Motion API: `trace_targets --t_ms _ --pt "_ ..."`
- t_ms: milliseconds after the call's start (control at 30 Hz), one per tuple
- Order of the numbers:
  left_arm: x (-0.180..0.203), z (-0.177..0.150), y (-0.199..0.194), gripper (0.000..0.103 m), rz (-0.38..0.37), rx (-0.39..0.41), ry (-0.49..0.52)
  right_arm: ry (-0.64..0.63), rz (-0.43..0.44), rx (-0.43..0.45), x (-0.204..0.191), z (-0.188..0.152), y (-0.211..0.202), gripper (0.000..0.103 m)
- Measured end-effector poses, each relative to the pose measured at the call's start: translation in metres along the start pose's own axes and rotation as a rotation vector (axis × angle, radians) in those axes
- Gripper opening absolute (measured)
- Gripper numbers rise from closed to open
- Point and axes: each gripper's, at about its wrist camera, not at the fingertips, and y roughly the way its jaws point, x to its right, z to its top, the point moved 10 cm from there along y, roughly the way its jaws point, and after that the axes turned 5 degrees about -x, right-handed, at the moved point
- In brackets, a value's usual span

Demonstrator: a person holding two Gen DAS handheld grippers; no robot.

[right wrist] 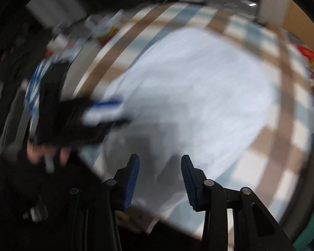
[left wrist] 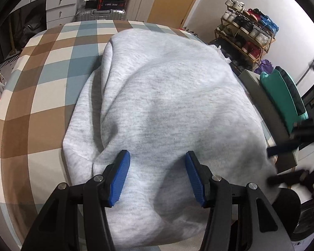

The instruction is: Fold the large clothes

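My left gripper (left wrist: 157, 168) points steeply down over the light grey heathered sweatshirt (left wrist: 167, 108), which lies spread on the bed's brown, blue and cream checked cover (left wrist: 46, 87). My two blue ribbed pads (left wrist: 119, 177) stand about half apart, and nothing is pinched between them; the grey knit lies under and beyond the gap, rumpled, with a long fold running away from my left pad toward the far edge of the bed. Whether the pad tips touch the cloth I cannot tell.

My right gripper (right wrist: 160, 177) also points down, and its view is smeared with blur. Its pads stand parted, a little narrower than the left pair, and nothing is between them. The same sweatshirt fills the space ahead of these jaws, pale against the checked cover, with a shadowed fold just beyond the tips. To their left the other gripper shows as a dark streak with blue on the garment's edge.

Beyond my left jaws, to the right, stands a wooden shoe rack full of trainers (left wrist: 247, 31); nearer on that side lies a teal cushion (left wrist: 280, 96).
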Motion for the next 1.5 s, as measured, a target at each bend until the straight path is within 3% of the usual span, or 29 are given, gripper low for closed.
trace_targets --t_ms 67,300,433,500,567,633,700,800,833,867,900,967,1067,1133,1167,1233,1333,1433,1500 --pt "0.001 -0.001 0.000 0.049 0.005 0.006 0.011 -0.036 -0.078 0.002 -0.006 -0.008 0.011 0.041" --pt "-0.001 0.000 0.001 0.049 -0.002 -0.002 -0.002 -0.008 -0.131 -0.051 -0.008 -0.013 0.030 0.042" --pt "-0.001 0.000 0.000 0.049 -0.007 0.008 0.000 -0.008 -0.190 -0.047 -0.015 -0.009 0.034 0.054" --pt "-0.001 0.000 -0.002 0.049 -0.009 0.018 0.003 -0.025 -0.200 -0.059 -0.017 -0.011 0.027 0.054" --pt "-0.001 0.000 -0.003 0.049 -0.012 0.017 0.005 0.014 -0.131 -0.039 -0.021 -0.009 0.008 0.048" --pt "-0.001 0.000 -0.008 0.049 -0.022 0.005 -0.005 0.077 -0.002 0.000 -0.025 -0.008 -0.001 0.046" --pt "0.000 0.003 -0.019 0.049 -0.056 0.013 -0.024 0.098 -0.026 -0.002 -0.016 -0.010 0.013 0.048" --pt "0.010 0.023 -0.058 0.049 -0.177 0.106 -0.043 0.168 0.055 0.087 -0.005 -0.010 0.024 0.054" --pt "0.013 0.033 -0.067 0.049 -0.168 0.132 -0.024 0.201 0.105 0.123 -0.002 -0.012 0.020 0.055" --pt "0.019 0.047 -0.076 0.051 -0.144 0.153 0.015 0.234 0.153 0.163 0.001 -0.014 0.018 0.055" --pt "0.027 0.061 -0.077 0.065 -0.123 0.150 0.055 0.267 0.208 0.217 0.005 -0.017 0.016 0.055" --pt "0.042 0.086 -0.062 0.075 -0.096 0.090 0.113 0.323 0.314 0.329 0.014 -0.026 0.010 0.055" --pt "0.054 0.119 -0.016 0.075 -0.089 -0.020 0.129 0.448 0.529 0.503 0.028 -0.035 0.005 0.054" --pt "0.048 0.117 0.026 0.075 -0.101 -0.151 0.072 0.533 0.644 0.545 0.041 -0.041 0.004 0.042" --pt "0.043 0.114 0.047 0.074 -0.101 -0.219 0.042 0.543 0.664 0.561 0.046 -0.043 0.002 0.041" --pt "0.035 0.108 0.070 0.076 -0.107 -0.281 0.011 0.545 0.698 0.555 0.047 -0.043 0.004 0.041" --pt "0.034 0.109 0.068 0.078 -0.104 -0.266 0.013 0.531 0.712 0.561 0.048 -0.042 0.003 0.042" --pt "0.029 0.115 0.051 0.078 -0.032 -0.296 0.011 0.534 0.740 0.563 0.042 -0.038 0.006 0.047" --pt "0.021 0.127 0.033 0.079 -0.026 -0.291 -0.001 0.536 0.748 0.567 0.038 -0.040 0.010 0.048"
